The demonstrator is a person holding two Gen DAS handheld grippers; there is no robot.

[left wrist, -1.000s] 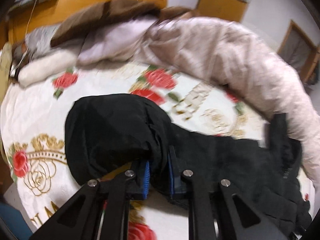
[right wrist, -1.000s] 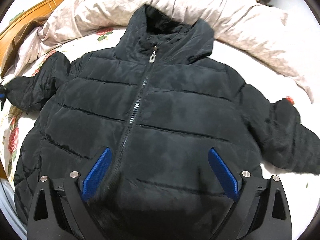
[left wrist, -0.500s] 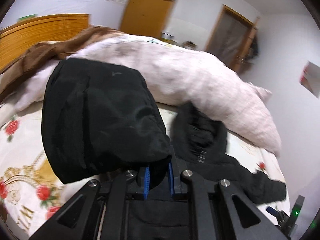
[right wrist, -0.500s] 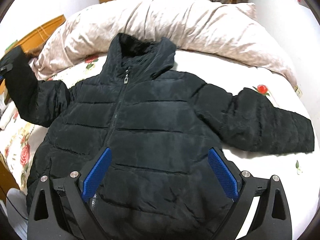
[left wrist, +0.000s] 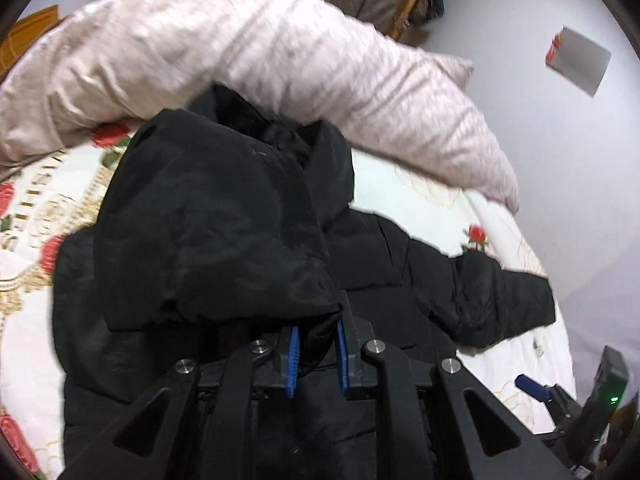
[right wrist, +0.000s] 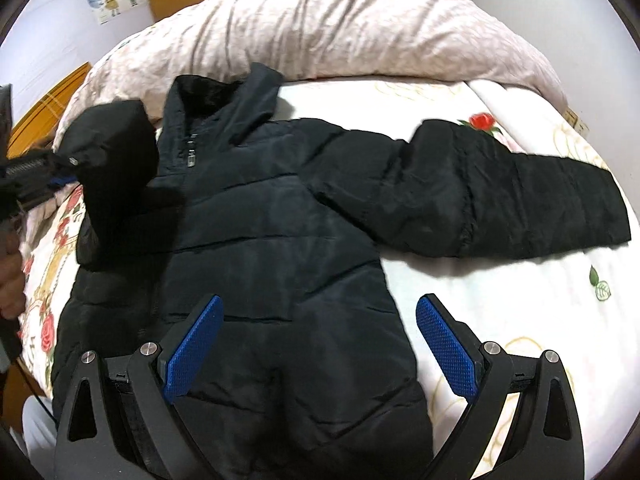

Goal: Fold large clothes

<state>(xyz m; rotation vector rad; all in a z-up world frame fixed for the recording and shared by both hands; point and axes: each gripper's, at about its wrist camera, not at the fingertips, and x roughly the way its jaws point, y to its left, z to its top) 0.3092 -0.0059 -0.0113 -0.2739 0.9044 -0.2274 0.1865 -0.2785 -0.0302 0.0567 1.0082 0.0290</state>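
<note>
A black puffer jacket (right wrist: pixel 280 240) lies face up on the bed, zipper closed, collar toward the pillow. My left gripper (left wrist: pixel 316 354) is shut on the cuff of the jacket's left sleeve (left wrist: pixel 208 232) and holds it lifted above the jacket's chest; it shows in the right wrist view (right wrist: pixel 108 152) too. The other sleeve (right wrist: pixel 500 200) lies stretched out flat to the right. My right gripper (right wrist: pixel 320 344) is open and empty, hovering above the jacket's lower hem.
A long pale pink pillow (right wrist: pixel 340 24) runs along the far side of the bed. The floral bedsheet (right wrist: pixel 540 300) shows to the right of the jacket. A wooden headboard (right wrist: pixel 48 96) is at the left.
My left gripper has carried the sleeve cuff up off the bed and inward over the jacket's body. My right gripper has drifted back and right, staying open.
</note>
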